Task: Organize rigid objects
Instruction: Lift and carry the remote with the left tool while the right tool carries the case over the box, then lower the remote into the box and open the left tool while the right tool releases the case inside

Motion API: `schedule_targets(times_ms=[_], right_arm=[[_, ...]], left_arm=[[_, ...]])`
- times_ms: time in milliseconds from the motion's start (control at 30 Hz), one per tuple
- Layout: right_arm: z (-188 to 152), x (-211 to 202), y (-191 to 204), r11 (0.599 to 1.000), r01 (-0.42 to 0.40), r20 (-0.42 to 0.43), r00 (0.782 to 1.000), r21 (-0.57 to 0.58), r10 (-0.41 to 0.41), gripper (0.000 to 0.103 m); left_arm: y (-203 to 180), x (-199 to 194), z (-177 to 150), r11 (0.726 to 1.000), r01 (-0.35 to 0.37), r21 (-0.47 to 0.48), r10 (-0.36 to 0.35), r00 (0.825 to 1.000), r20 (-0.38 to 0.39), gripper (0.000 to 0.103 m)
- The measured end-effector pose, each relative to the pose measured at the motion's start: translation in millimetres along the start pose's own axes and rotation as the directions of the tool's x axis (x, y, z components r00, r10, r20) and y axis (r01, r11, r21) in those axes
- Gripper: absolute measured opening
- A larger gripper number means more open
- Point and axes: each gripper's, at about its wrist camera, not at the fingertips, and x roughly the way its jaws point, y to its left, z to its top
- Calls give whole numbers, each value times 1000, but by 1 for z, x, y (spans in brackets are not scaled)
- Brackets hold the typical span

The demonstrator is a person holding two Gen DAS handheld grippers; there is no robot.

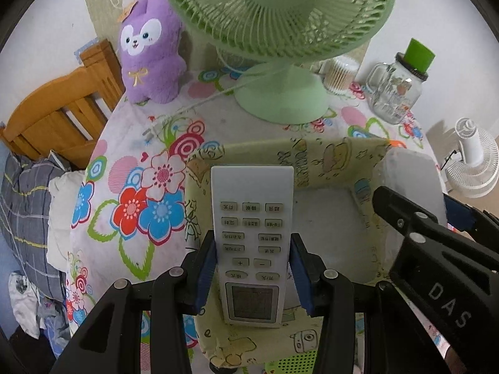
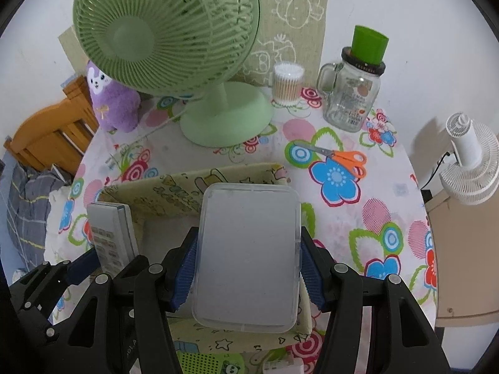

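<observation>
My left gripper (image 1: 253, 272) is shut on a white remote control (image 1: 252, 237) and holds it over the yellow cartoon-print fabric box (image 1: 327, 152). My right gripper (image 2: 249, 272) is shut on a frosted clear plastic lid-like box (image 2: 248, 255), held over the same fabric box (image 2: 174, 187). In the right wrist view the remote (image 2: 110, 237) and the left gripper's blue pad show at the left. In the left wrist view the plastic box (image 1: 408, 184) and the right gripper's arm show at the right.
On the flowered tablecloth stand a green desk fan (image 2: 174, 40), a purple plush toy (image 1: 149, 50), a cotton swab jar (image 2: 287, 84), a glass mug jar with a green cap (image 2: 355, 90) and orange scissors (image 2: 346, 159). A wooden chair (image 1: 62, 115) is left. A white fan (image 2: 467, 162) is right.
</observation>
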Motion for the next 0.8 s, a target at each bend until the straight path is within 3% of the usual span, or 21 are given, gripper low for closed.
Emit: schedule_targets(times_ms=[300,500,633,800], right_arm=[[1,10,5,999,22,9,1000,-35,-22,62],[3,13,8,998,41,31,999,-48,-39,63],[6,15,8,999,24,44,999,-36,-23,63],[10,19,10,999,1,46,999,-40,1,63]], left_arm=[[-5,17,-3,1000,-6,-1,6,999,-36,47],[-6,12,-1,1000,-25,-3,25,1000,-5,48],[-8,13,-1,1000,-12,10,12,1000,-22,53],[-14,9,-2,999,21,28,-20,999,-35,73]])
